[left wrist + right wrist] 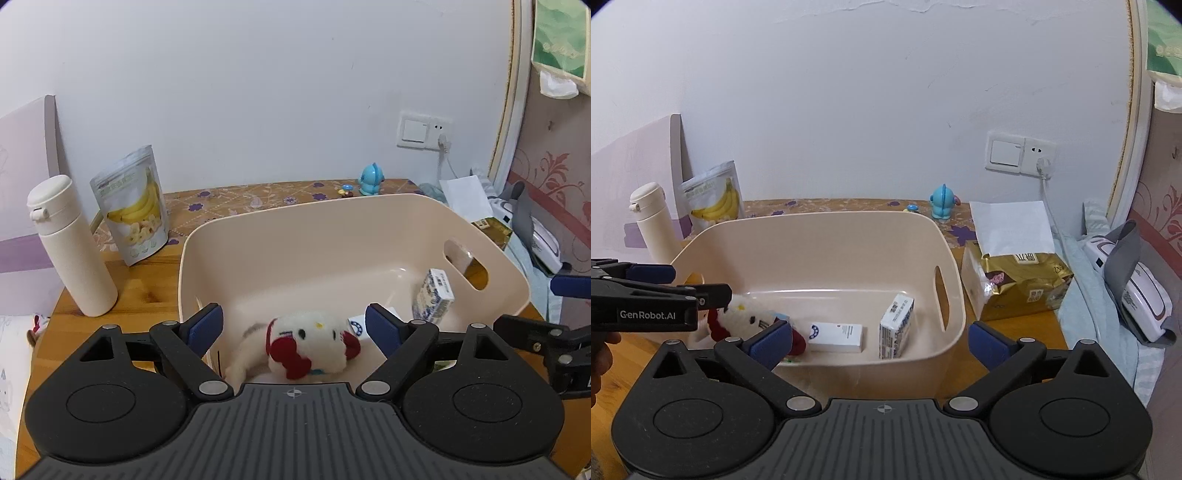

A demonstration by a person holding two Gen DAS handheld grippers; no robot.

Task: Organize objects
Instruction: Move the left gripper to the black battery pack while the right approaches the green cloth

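Note:
A beige plastic bin (258, 236) (827, 229) stands on the wooden table. Inside lie a white plush cat with red bows (306, 343) (746, 310), a white box (834, 336) and a blue-patterned tissue pack (433, 295) (897, 326). My left gripper (293, 326) is open above the bin's near left part, with the plush below and between its fingers, not held. It also shows in the right wrist view (683, 284). My right gripper (879, 341) is open and empty over the bin's near right rim.
A white bottle (70, 243) (653, 225) and a banana-chip pouch (133, 206) (714, 197) stand left of the bin. A blue figurine (371, 179) (942, 202) is by the wall. A gold packet with paper (1015, 273) lies right of the bin.

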